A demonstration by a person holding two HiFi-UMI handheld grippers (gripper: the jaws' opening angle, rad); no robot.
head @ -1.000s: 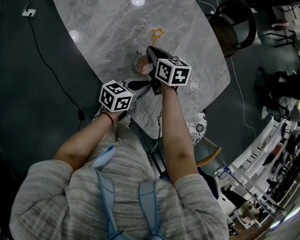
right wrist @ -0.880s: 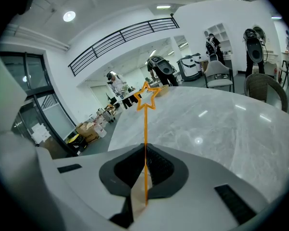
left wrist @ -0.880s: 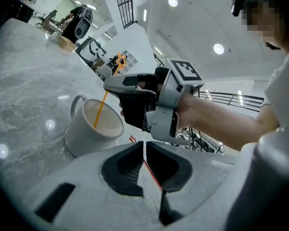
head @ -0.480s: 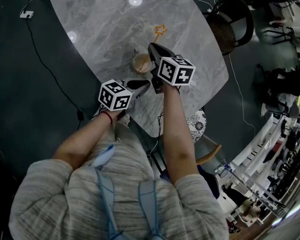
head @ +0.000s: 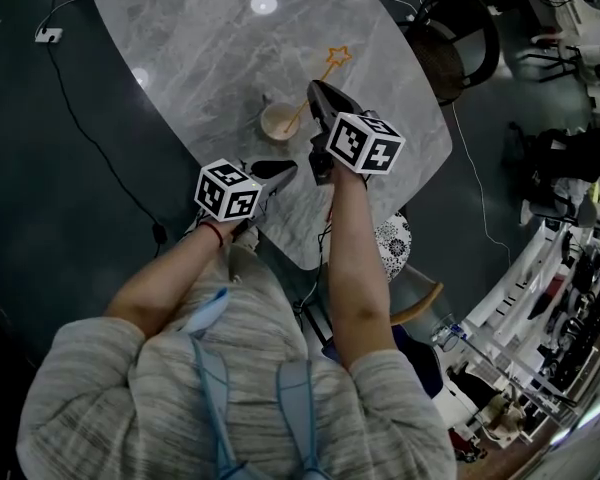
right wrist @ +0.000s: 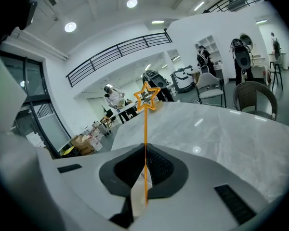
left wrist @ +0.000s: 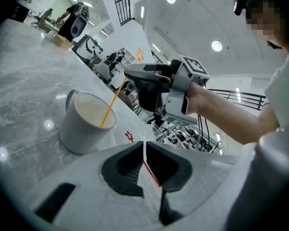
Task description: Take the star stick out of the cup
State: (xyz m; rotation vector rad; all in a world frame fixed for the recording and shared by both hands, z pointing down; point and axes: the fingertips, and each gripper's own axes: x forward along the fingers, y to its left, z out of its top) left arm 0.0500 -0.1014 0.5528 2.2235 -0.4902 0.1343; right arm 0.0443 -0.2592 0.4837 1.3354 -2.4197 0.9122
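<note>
A white cup point(head: 278, 120) stands on the grey marble table point(head: 200, 48). The orange star stick point(head: 323, 74) leans out of it to the right, star point(head: 338, 56) uppermost, its lower end still inside the cup. My right gripper point(head: 317, 93) is shut on the stick's shaft just right of the cup. In the right gripper view the stick point(right wrist: 145, 129) rises from between the jaws to the star point(right wrist: 147, 96). My left gripper point(head: 280, 170) is shut and empty, near the table's front edge. From the left gripper view I see the cup point(left wrist: 84, 121), the stick point(left wrist: 113, 102) and the right gripper point(left wrist: 149, 83).
A dark round chair point(head: 458, 38) stands off the table's right side. A cable and plug point(head: 50, 34) lie on the dark floor at the left. The table's near edge runs just below both grippers.
My right gripper has moved right and away from the cup with the stick, which now leans further over. The left gripper has hardly moved.
</note>
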